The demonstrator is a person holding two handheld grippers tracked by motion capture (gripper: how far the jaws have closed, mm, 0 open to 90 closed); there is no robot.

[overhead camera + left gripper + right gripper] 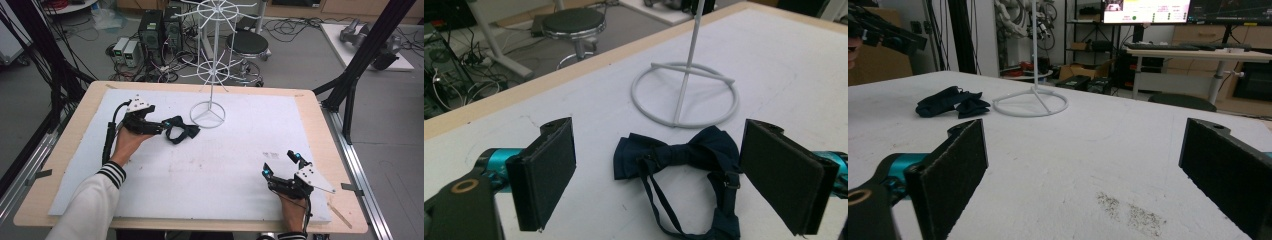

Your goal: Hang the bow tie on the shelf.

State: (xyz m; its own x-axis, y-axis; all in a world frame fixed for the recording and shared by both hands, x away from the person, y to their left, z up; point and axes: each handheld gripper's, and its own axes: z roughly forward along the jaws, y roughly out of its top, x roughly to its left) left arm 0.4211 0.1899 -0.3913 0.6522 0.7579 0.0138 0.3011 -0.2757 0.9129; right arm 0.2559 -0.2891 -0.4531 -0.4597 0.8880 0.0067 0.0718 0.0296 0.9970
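Left tool (659, 170), jaws spread, frames the bow tie (679, 150) lying toward the counter's far left, just beside the white stand (684, 95). Right tool (282, 165) rests spread near the right corner. Closing may pinch only the loose strap, letting the tie dangle.

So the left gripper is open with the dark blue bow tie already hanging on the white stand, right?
Not quite. The left gripper is open, but the dark blue bow tie lies flat on the table beside the white stand's ring base, as the left gripper view shows.
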